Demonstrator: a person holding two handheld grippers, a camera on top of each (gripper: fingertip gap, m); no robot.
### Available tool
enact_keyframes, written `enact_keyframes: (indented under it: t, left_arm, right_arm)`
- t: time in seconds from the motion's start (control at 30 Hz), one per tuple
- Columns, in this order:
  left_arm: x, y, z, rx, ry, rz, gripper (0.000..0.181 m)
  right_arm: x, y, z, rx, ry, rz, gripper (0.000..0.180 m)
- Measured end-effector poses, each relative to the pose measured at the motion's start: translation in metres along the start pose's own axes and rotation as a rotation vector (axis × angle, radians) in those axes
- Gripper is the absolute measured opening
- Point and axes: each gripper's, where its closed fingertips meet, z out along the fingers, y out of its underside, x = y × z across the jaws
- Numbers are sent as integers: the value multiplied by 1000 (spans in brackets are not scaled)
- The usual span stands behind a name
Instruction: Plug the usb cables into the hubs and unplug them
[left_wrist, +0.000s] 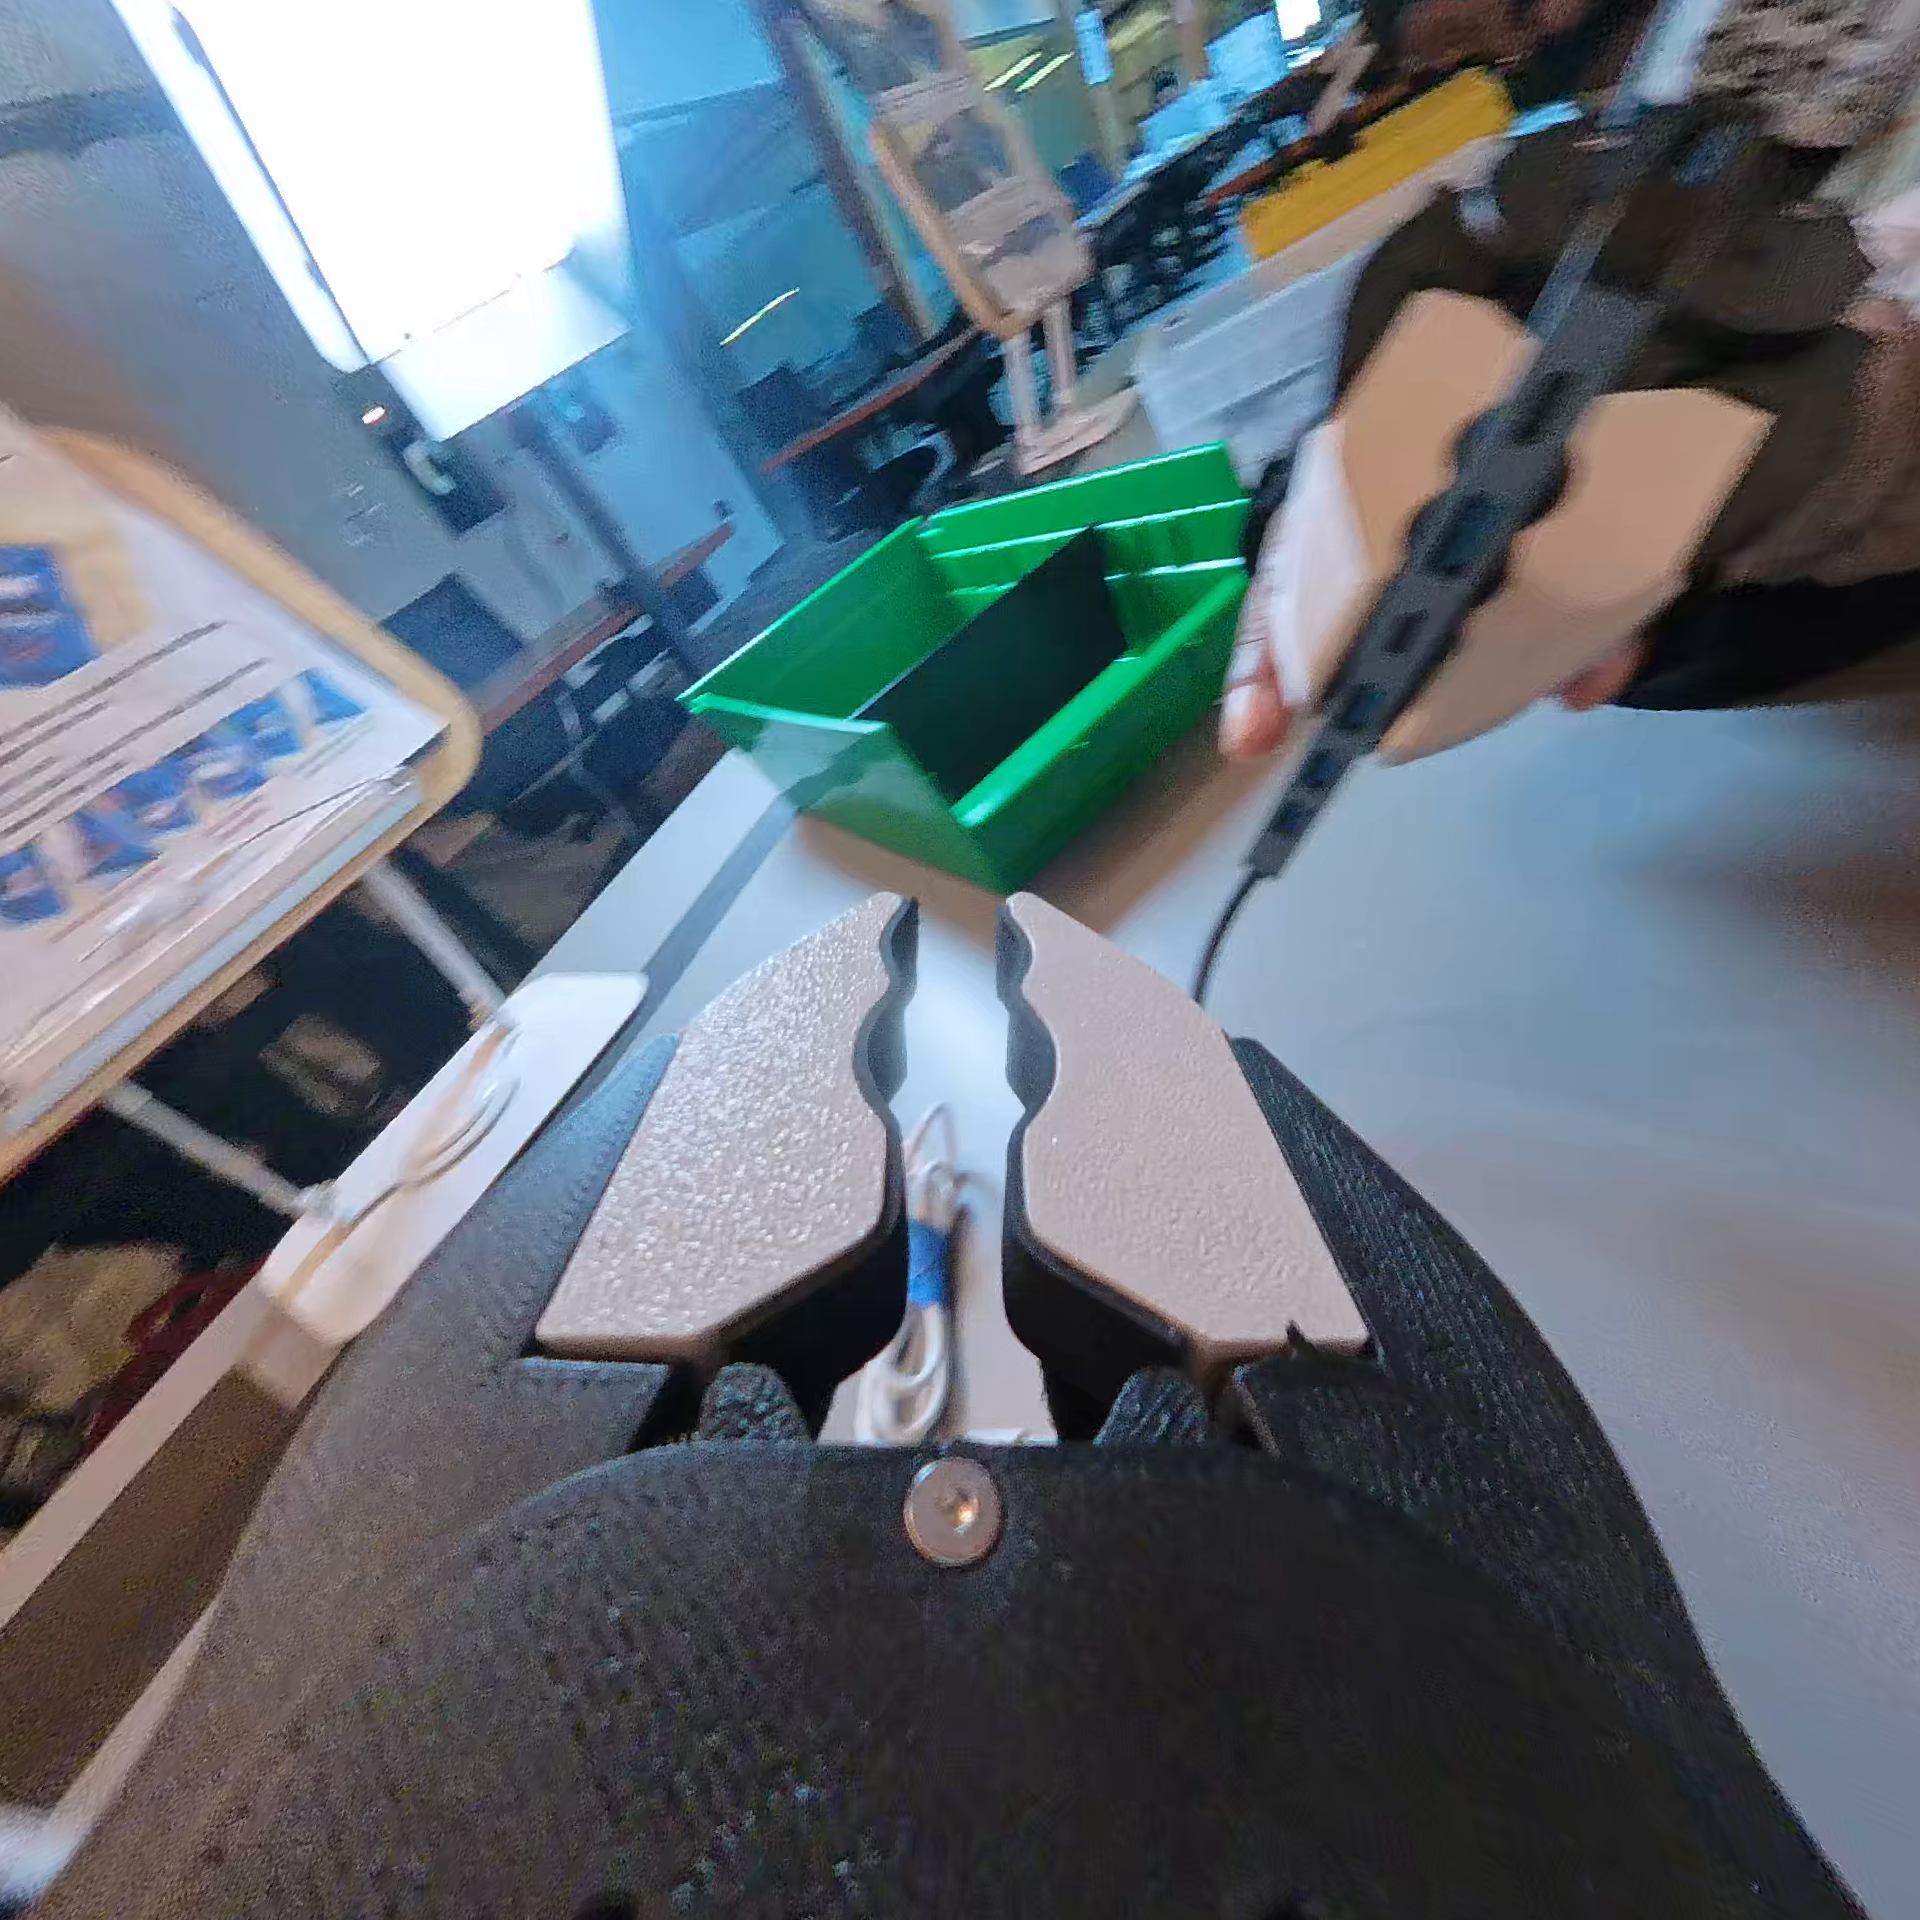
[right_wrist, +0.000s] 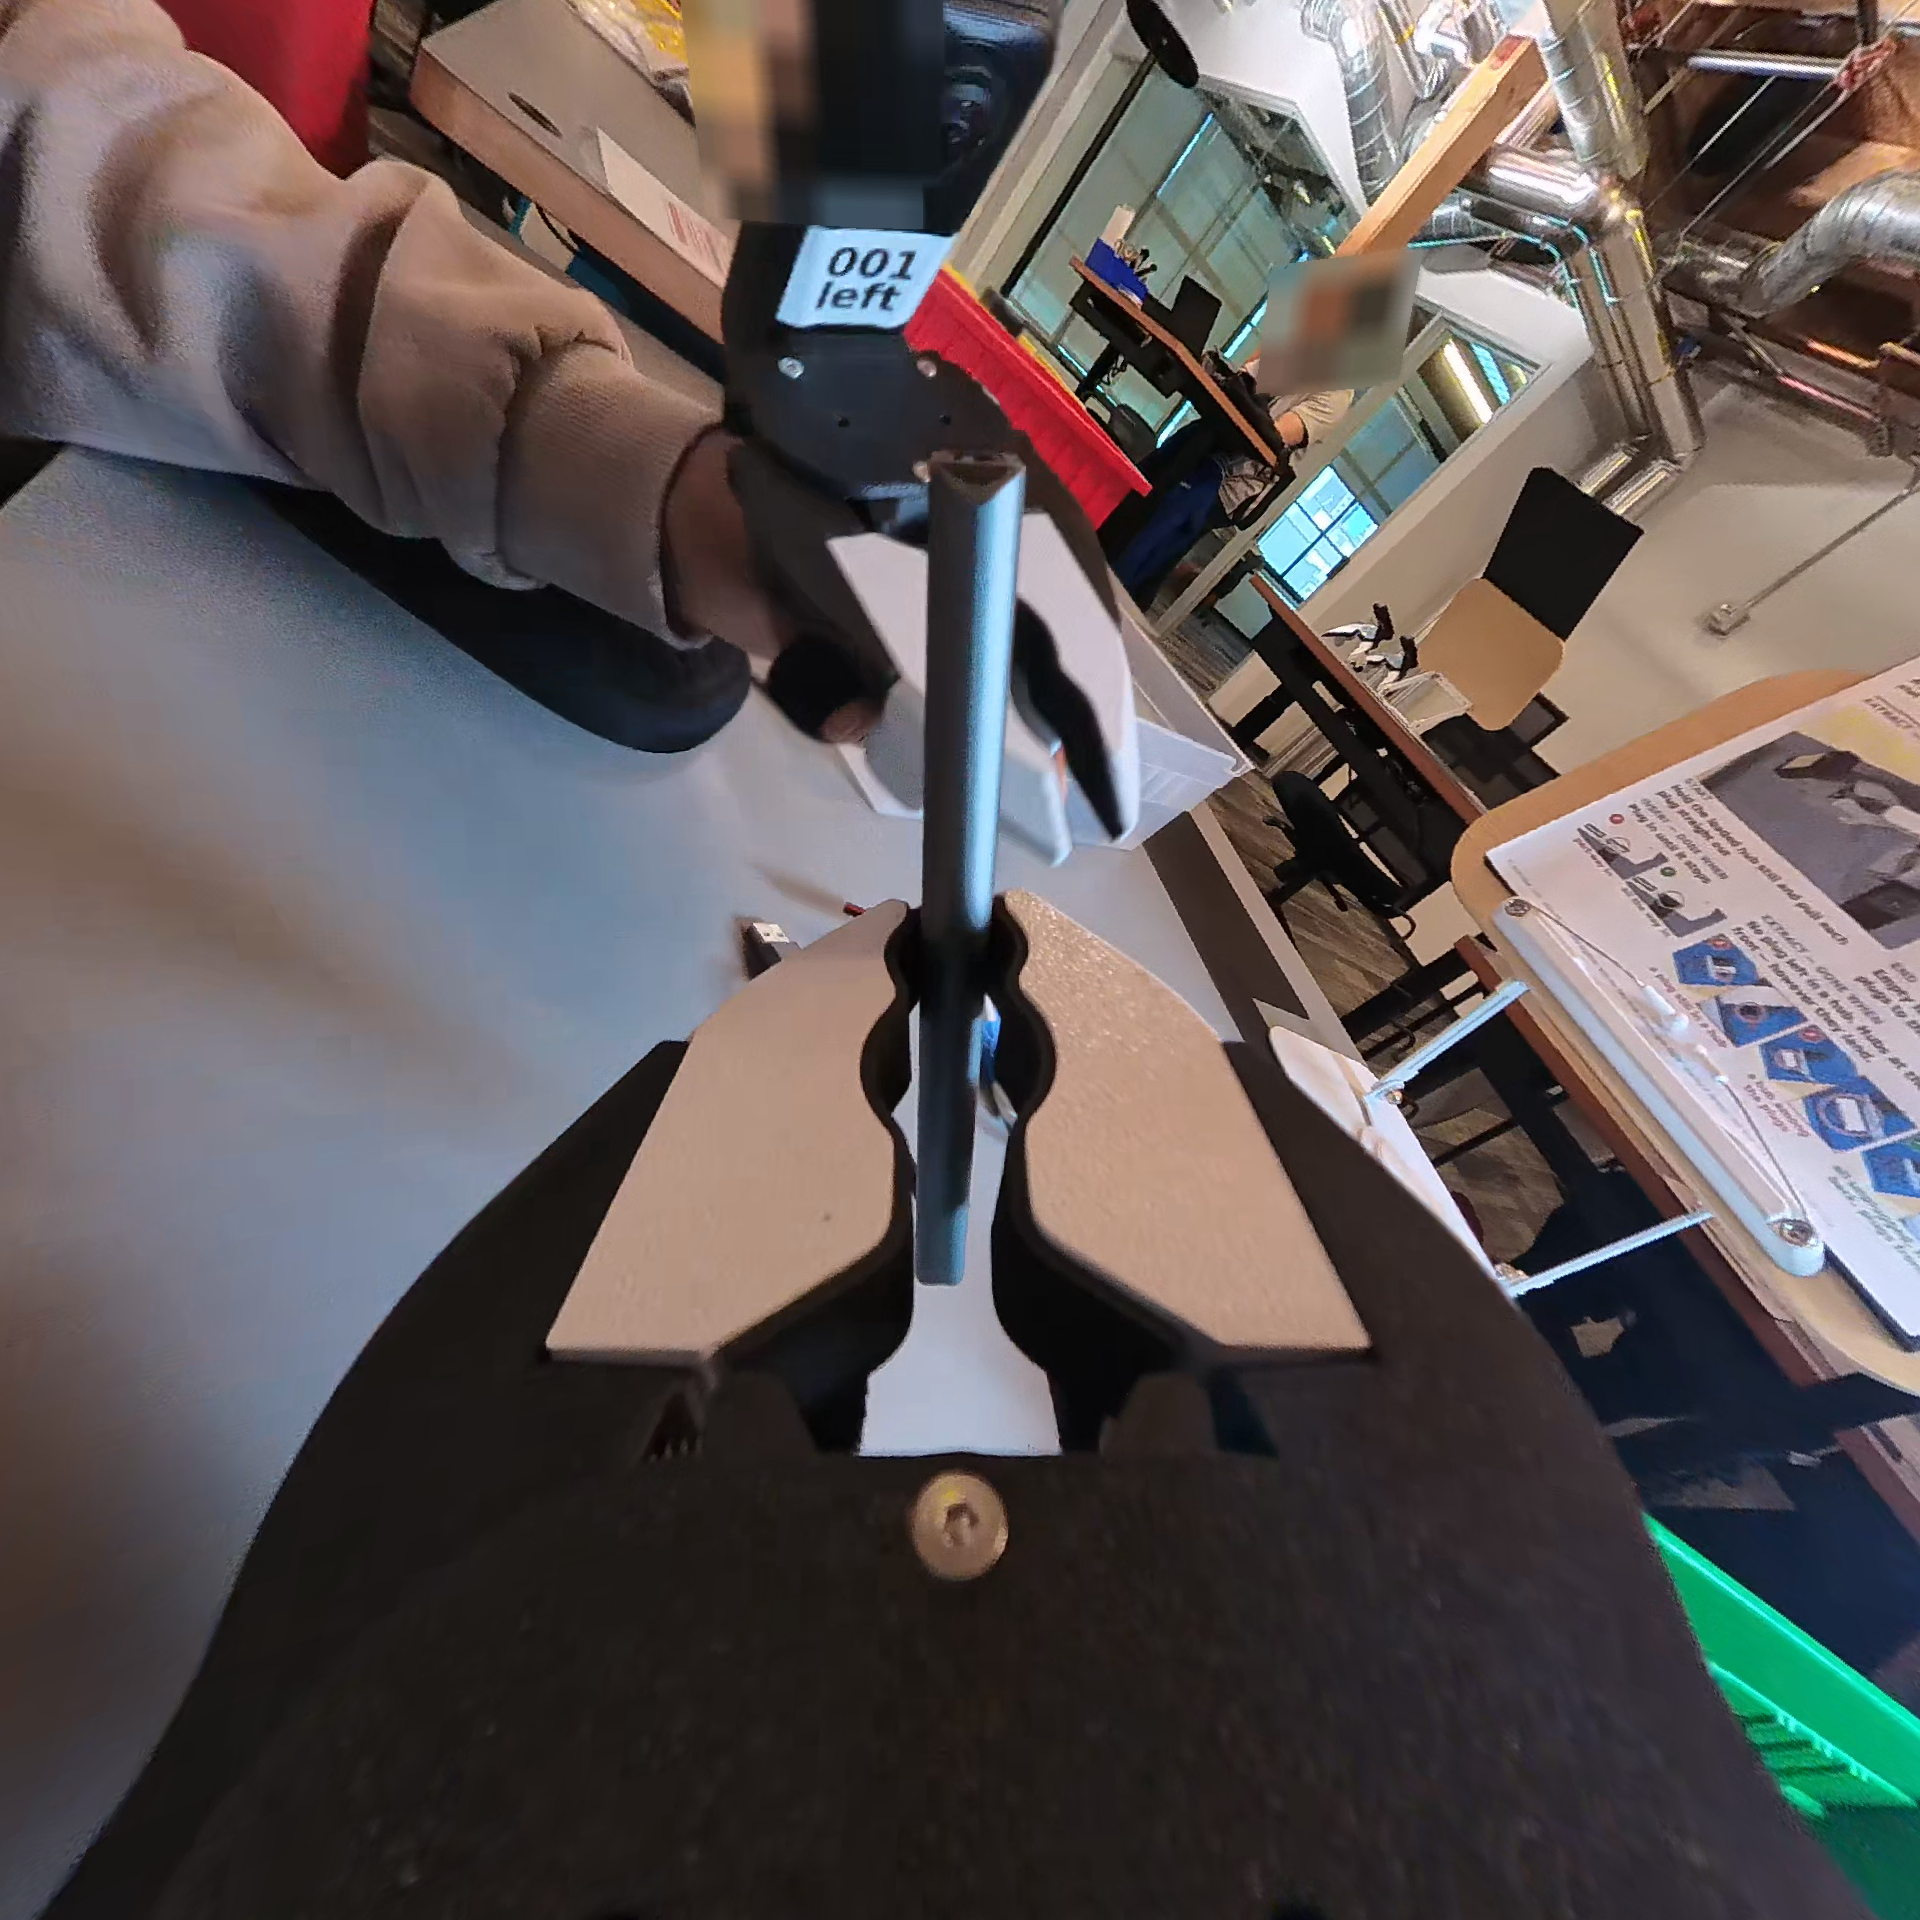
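My right gripper (right_wrist: 956, 914) is shut on a long dark grey USB hub (right_wrist: 961, 727), which sticks out forward past the fingertips. In the left wrist view the right gripper (left_wrist: 1351, 717) holds this hub (left_wrist: 1403, 623) tilted above the table, with several blue ports showing and its black cable (left_wrist: 1216, 935) hanging down. My left gripper (left_wrist: 956, 925) is open by a narrow gap and empty. Under it a coiled white cable with a blue tie (left_wrist: 930, 1257) lies on the table. The left gripper also shows in the right wrist view (right_wrist: 1023, 800), just beyond the hub's far end. A loose black USB plug (right_wrist: 769, 940) lies on the table.
A green bin (left_wrist: 997, 675) stands on the grey table (left_wrist: 1558, 1143) ahead of the left gripper. An instruction board (left_wrist: 187, 748) stands past the table's edge and also shows in the right wrist view (right_wrist: 1714, 935). A white tray (right_wrist: 1174, 748) and a red bin (right_wrist: 997, 353) are behind the left gripper. One gripper's finger ends stand about 8 cm off the other's.
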Motion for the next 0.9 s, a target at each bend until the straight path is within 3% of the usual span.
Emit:
enact_keyframes:
  t: [0.17, 0.3, 0.6, 0.77, 0.9]
  left_arm:
    - [-49, 41, -22, -175, -149, -30, 14]
    - [-41, 82, -24, -371, -61, -58, 15]
    - [-20, 120, -36, -608, 73, 208, 12]
    - [-15, 144, -42, -771, 100, 398, 22]
    - [-13, 146, -39, -761, 102, 465, 22]
  right_arm:
    - [13, 0, -6, -4, 44, -6, 11]
    - [34, 1, -19, 6, 98, 27, 11]
    - [58, 11, -36, 4, 169, 95, 11]
    - [57, 14, -33, -16, 170, 91, 11]
    - [57, 16, -32, -21, 171, 101, 11]
